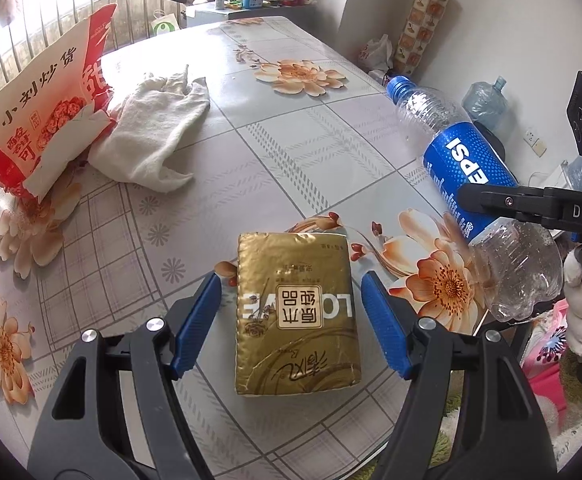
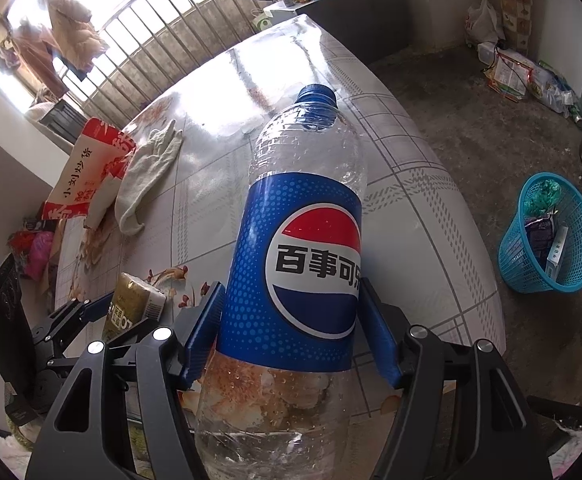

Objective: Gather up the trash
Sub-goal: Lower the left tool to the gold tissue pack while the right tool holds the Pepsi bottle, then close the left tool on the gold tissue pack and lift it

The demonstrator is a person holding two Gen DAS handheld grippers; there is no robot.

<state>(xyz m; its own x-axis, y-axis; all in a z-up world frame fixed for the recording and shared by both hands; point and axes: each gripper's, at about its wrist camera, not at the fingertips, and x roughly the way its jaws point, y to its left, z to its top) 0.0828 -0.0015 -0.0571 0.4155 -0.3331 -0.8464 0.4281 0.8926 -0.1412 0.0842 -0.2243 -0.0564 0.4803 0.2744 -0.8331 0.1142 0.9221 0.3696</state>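
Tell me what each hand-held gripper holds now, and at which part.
The right hand-held gripper holds the empty Pepsi bottle by its blue label, at mid-body. The left hand-held gripper holds nothing: its open fingers straddle the gold tissue pack without touching it.

Tissue pack point(image 1: 297, 312) on the table point(image 1: 291, 128); cloth point(image 1: 155, 136) beside snack bag point(image 1: 39, 112) behind it.

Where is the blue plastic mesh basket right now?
In the right wrist view, the blue plastic mesh basket stands on the concrete floor at the right, beyond the floral table's edge, with some trash already inside.
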